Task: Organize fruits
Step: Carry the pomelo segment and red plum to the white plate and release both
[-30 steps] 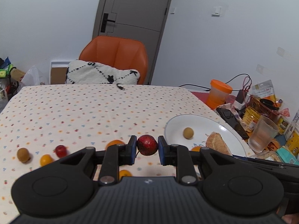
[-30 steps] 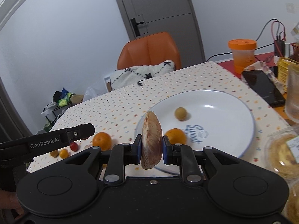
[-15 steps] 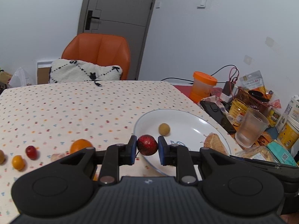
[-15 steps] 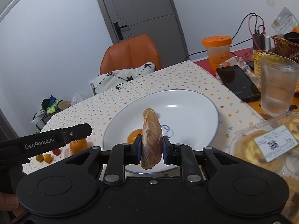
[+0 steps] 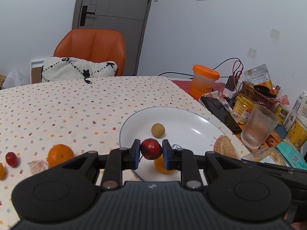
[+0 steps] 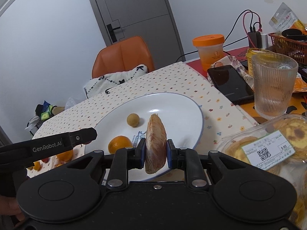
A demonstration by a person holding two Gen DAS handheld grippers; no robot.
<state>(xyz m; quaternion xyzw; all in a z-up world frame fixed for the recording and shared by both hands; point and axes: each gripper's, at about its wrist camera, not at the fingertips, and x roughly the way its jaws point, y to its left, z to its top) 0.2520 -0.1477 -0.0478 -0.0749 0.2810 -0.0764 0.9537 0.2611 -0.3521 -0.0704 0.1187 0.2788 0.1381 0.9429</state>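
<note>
My left gripper [image 5: 151,152] is shut on a small dark red fruit [image 5: 151,149], held over the near rim of the white plate [image 5: 191,126]. My right gripper [image 6: 155,152] is shut on a peeled citrus segment [image 6: 155,142], also above the plate [image 6: 178,107]. On the plate lie a brown longan [image 6: 133,120] and a small orange [image 6: 120,146]. The segment in the right gripper shows at the plate's right edge in the left wrist view [image 5: 224,148]. Left of the plate on the cloth sit an orange [image 5: 60,154], a peeled piece [image 5: 39,166] and a red fruit [image 5: 11,159].
A ribbed glass [image 6: 273,86], a black phone [image 6: 230,84], an orange-lidded tub [image 6: 210,50] and a clear pastry box [image 6: 268,145] crowd the table's right side. An orange chair [image 5: 92,46] with a cushion stands behind the table. A hand shows at lower left [image 6: 9,207].
Both grippers have moved in over the plate with their fruit still held. The plate looks larger and nearer in both views.
</note>
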